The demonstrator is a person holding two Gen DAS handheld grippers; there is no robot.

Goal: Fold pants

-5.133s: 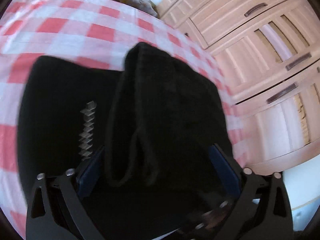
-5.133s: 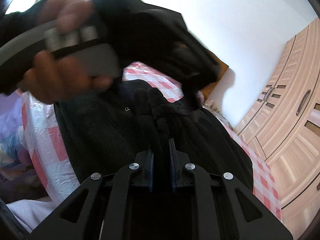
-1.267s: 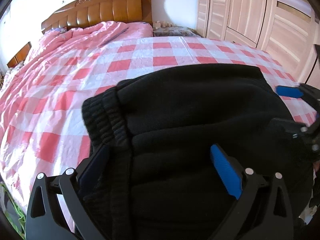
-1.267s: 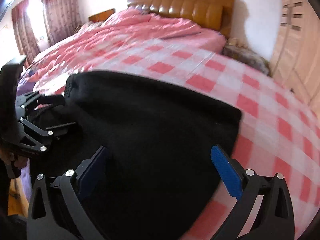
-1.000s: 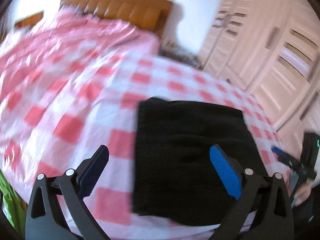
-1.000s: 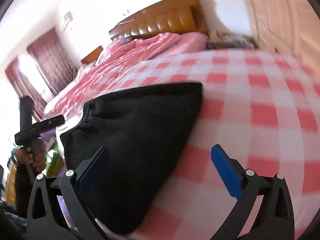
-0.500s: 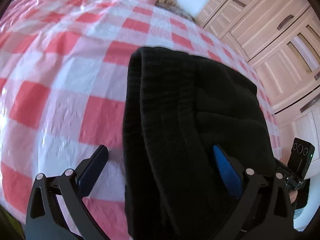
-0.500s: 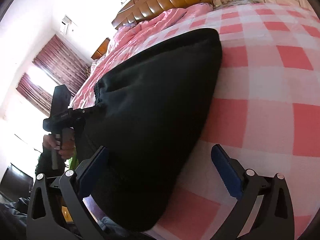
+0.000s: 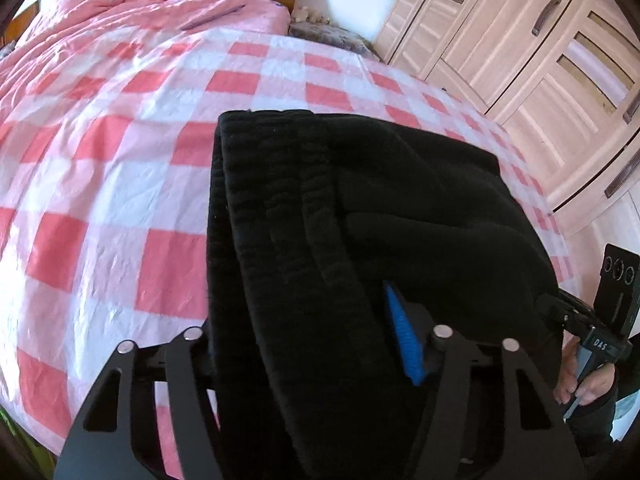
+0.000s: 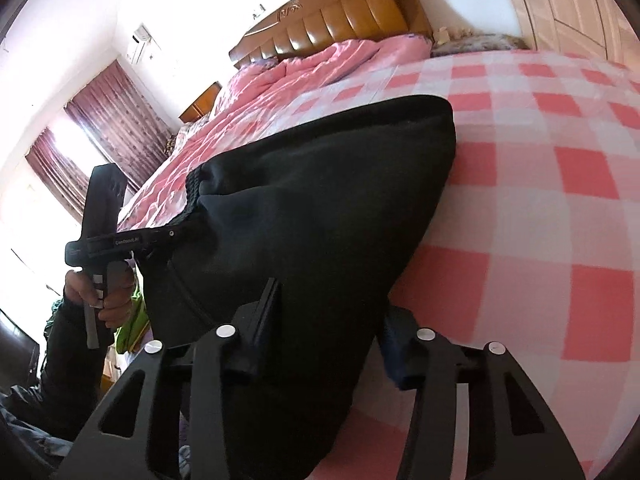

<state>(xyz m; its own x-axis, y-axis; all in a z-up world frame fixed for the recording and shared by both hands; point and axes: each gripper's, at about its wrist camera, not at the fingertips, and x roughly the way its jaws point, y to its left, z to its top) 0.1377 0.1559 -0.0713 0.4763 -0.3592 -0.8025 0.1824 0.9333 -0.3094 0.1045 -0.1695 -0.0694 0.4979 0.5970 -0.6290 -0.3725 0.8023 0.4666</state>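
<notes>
A bed (image 9: 120, 168) covered with a pink-and-white checked sheet (image 10: 560, 208) fills most of both views, with a rumpled pink quilt (image 9: 132, 4) and a brown padded headboard (image 10: 344, 16) at its far end. A pale wooden wardrobe (image 9: 540, 52) stands along one side of the bed, and dark red curtains (image 10: 100, 128) hang by a bright window on the other.

The black pants (image 9: 360, 208) lie folded into a thick bundle at the near edge of the bed, on the checked sheet, with the ribbed waistband (image 9: 236, 216) along the bundle's left side in the left wrist view.

The left gripper (image 9: 304, 332) reaches down onto the waistband end of the bundle. Its jaws have just been closing, and the stacked layers of fabric sit between them; the blue pad (image 9: 404, 340) of one finger presses into the cloth, while the other finger is hidden behind the waistband, so the grip looks closed on the pants.

The right gripper (image 10: 328, 320) is at the opposite end of the bundle. Its jaws have also just been closing, with the folded edge of the pants (image 10: 320, 208) between the two fingers and the cloth bulging around them.

Each wrist view shows the other gripper at the far end of the bundle, held by a hand (image 10: 108, 300) around its handle; a dark sleeve (image 10: 68, 360) runs down from that hand
</notes>
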